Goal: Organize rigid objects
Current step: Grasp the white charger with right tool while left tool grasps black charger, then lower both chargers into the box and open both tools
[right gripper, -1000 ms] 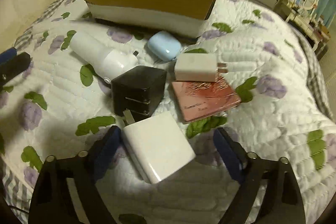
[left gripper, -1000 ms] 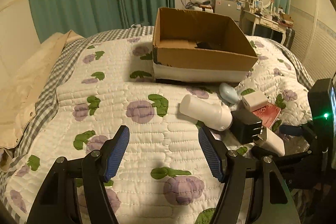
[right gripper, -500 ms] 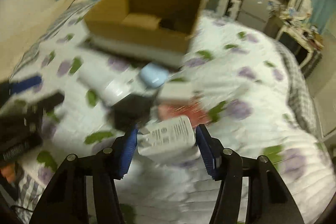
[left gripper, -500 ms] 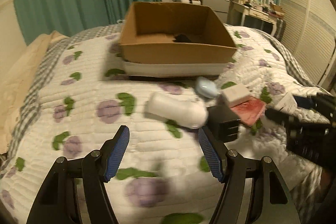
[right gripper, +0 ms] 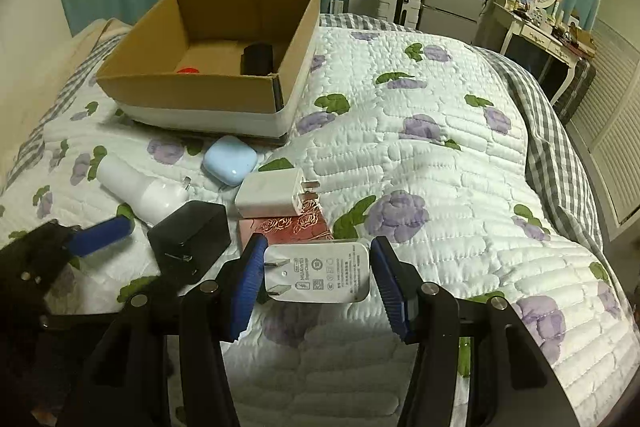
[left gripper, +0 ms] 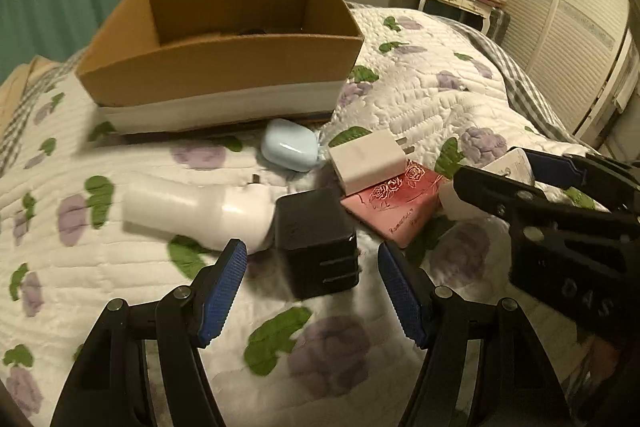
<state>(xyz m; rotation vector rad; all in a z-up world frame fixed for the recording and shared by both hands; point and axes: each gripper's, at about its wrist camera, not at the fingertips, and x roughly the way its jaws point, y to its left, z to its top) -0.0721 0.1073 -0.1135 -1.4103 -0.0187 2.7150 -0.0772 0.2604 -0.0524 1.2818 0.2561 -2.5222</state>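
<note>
Right wrist | right claw [right gripper: 316, 277] pinching white charger [right gripper: 320, 277], printed face up | left claw [left gripper: 312, 291] spread

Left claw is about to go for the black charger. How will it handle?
The black charger looks like a rigid, boxy block, so it should neither flex nor roll. Its glossy sides may slip between the pads. It sits tilted on the soft quilt, so a nudge could tip it.

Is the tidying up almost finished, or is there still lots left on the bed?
Just started. Done: a black thing and a red thing lie in the cardboard box. In hand: the right gripper clamps a white charger. Left on the quilt: black adapter, white bottle, blue case, small white charger, pink card. The left gripper is open.
</note>
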